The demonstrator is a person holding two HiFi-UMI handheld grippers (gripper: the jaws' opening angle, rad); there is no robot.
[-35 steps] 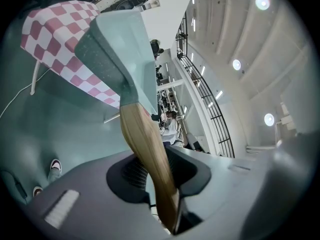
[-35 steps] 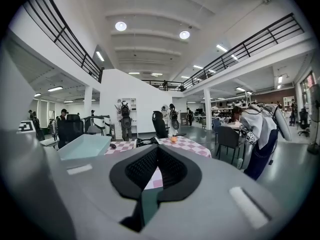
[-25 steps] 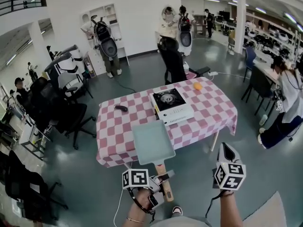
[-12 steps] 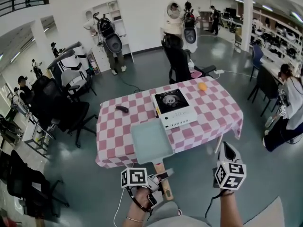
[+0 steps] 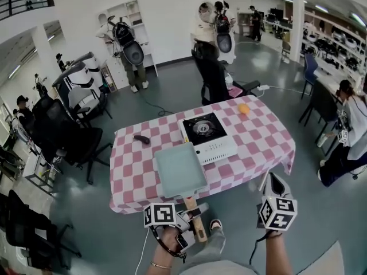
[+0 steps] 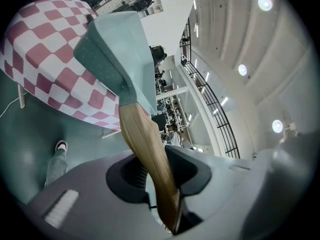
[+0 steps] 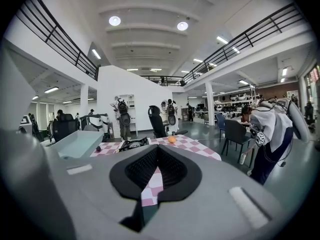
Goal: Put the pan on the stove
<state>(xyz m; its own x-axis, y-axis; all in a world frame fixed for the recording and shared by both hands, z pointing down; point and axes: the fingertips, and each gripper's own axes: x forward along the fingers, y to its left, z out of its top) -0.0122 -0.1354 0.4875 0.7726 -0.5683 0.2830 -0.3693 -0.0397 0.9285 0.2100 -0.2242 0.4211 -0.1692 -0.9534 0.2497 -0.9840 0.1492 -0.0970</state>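
Note:
A pale teal rectangular pan with a wooden handle hangs over the front of the checked table. Its far edge lies just front-left of the portable gas stove. My left gripper is shut on the handle. In the left gripper view the handle runs between the pads of that gripper up to the pan. My right gripper is in front of the table's right corner, open and holding nothing. In the right gripper view that gripper points at the stove and the pan.
An orange ball lies at the table's far right and a small black object at its left. A black office chair stands behind the table and more chairs to its left. People stand further back in the hall.
Both grippers have moved forward toward the table. The pan has gone with the left one and now reaches further over the cloth, closer to the stove.

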